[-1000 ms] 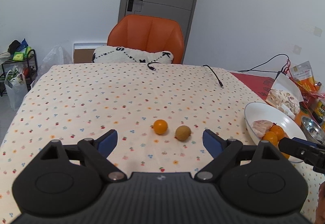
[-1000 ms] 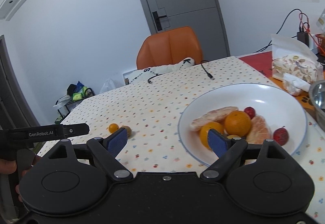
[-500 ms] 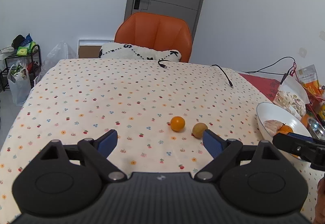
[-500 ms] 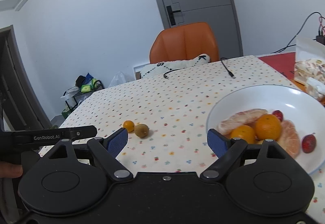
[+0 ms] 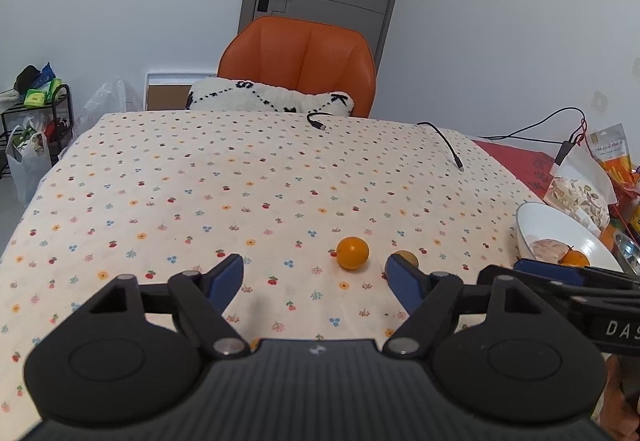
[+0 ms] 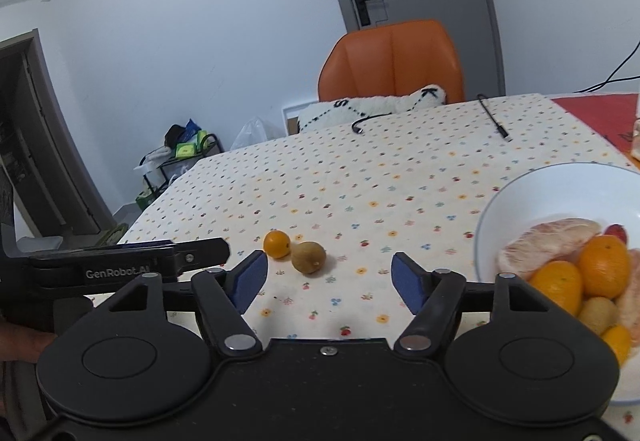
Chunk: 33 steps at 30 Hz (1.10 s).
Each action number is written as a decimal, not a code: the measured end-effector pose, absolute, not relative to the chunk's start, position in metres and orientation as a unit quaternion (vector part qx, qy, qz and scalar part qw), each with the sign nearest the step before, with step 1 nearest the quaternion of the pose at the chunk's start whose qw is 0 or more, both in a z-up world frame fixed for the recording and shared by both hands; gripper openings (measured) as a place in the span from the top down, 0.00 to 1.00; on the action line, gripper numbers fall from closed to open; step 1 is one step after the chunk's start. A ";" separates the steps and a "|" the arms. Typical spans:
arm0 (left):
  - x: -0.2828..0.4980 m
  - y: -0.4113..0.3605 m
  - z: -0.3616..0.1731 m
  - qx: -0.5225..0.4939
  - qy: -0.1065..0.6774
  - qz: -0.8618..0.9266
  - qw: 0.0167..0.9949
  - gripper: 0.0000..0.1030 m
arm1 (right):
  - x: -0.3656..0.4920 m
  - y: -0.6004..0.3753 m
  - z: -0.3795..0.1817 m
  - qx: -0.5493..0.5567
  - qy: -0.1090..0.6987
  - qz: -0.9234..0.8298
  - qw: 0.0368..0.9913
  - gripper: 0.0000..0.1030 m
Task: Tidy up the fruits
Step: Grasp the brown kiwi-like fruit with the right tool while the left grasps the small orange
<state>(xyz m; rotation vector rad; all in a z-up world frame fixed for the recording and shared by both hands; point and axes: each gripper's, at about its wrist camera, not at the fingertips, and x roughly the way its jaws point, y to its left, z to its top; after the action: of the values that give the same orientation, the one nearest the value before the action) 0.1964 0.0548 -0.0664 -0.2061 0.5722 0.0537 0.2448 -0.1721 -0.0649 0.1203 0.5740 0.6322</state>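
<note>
Both grippers empty and spread, 2 loose fruits ahead of them on the cloth

The right hand-held gripper [image 6: 326,283] has its blue-padded jaws wide apart with nothing between them; the small brown oval kiwi [image 6: 308,257] lies just past its left pad at about 11 o'clock, long axis roughly across the view, with the small round orange citrus fruit [image 6: 277,244] just beside it, further toward 10 o'clock. The left hand-held gripper [image 5: 316,281] is likewise spread and empty, with the citrus at about 1 o'clock and the kiwi half hidden behind its right pad. Both fruits rest on the cream flower-dotted tablecloth [image 6: 400,177], well apart from the white ceramic bowl of fruit [image 6: 560,185] at 3 o'clock. The right gripper looks nearer the kiwi, the left nearer the citrus.
</note>
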 end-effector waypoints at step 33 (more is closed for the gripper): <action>0.234 0.060 -0.082 -0.112 0.303 0.016 0.946 0.50 | 0.285 -0.134 -0.088 0.050 0.319 0.323 0.889 0.75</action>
<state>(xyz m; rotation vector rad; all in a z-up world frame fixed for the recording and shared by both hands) 0.2344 0.0604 -0.0817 -0.2278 0.6175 0.0316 0.2853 -0.1341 -0.0880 0.1048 0.6623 0.6718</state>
